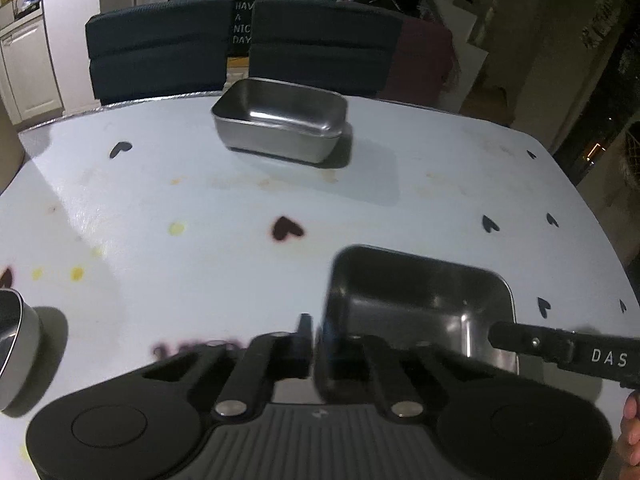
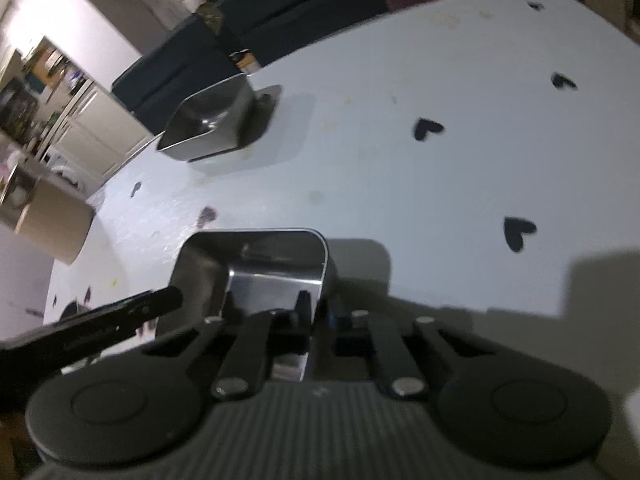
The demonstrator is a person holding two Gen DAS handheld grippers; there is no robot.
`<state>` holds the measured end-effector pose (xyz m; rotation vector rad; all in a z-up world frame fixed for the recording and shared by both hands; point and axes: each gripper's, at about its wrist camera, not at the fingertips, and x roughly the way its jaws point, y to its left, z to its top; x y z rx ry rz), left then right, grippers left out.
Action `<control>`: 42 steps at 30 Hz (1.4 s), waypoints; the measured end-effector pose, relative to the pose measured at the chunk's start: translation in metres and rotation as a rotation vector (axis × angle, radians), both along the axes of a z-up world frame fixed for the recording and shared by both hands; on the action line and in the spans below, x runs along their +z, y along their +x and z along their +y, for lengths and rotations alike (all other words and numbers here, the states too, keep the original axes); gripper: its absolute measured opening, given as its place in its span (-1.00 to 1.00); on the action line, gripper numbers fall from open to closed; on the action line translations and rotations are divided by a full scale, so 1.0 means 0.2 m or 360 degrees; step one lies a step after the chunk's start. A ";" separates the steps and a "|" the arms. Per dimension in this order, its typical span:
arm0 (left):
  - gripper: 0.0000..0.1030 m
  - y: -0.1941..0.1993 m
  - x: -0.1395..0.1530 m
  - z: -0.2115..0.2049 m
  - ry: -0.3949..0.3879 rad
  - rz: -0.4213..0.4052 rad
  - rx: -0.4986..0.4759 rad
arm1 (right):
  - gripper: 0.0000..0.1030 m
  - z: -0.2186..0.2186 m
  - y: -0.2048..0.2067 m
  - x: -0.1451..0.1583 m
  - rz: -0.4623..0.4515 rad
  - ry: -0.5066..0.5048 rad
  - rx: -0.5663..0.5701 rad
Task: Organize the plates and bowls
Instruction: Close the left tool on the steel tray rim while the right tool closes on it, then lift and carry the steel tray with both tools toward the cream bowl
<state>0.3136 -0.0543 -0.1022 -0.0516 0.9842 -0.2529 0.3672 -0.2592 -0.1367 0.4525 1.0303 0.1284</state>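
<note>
From the left wrist view, we see our left gripper with its jaws brought together on the left wall of the near steel tray, one finger outside the wall and the other inside. The tray sits on the white tabletop, close to us and to the right of centre. The right gripper reaches in from the right edge over the tray's other side. A second steel tray stands well apart near the far edge, before two dark chairs, and the rim of a round steel bowl shows at the left edge. From the right wrist view, our right gripper has its jaws clamped on the right wall of the same near tray, while the left gripper's finger comes in from the left. The far tray again sits well apart toward the far edge. We judge the tray to be stiff, light and thin-walled, with a polished, slippery surface, so a pinch on opposite walls below the rolled rim looks soundest, lifted level so that neither wall slides out of its pinch.
</note>
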 end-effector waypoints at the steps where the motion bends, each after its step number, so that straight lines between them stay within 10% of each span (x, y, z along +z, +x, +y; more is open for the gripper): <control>1: -0.90 -0.01 0.01 -0.01 -0.0008 -0.0005 -0.0001 | -0.77 -0.01 -0.02 0.02 -0.0022 -0.0001 0.0017; 18: -0.88 -0.32 0.19 -0.27 -0.0316 -0.0026 -0.0093 | -0.82 -0.36 -0.27 0.22 -0.0223 0.0024 -0.0173; 42: -0.68 -0.46 0.01 -0.45 -0.0186 0.0117 -0.0248 | -0.81 -0.40 -0.46 0.12 -0.0051 -0.0268 -0.0086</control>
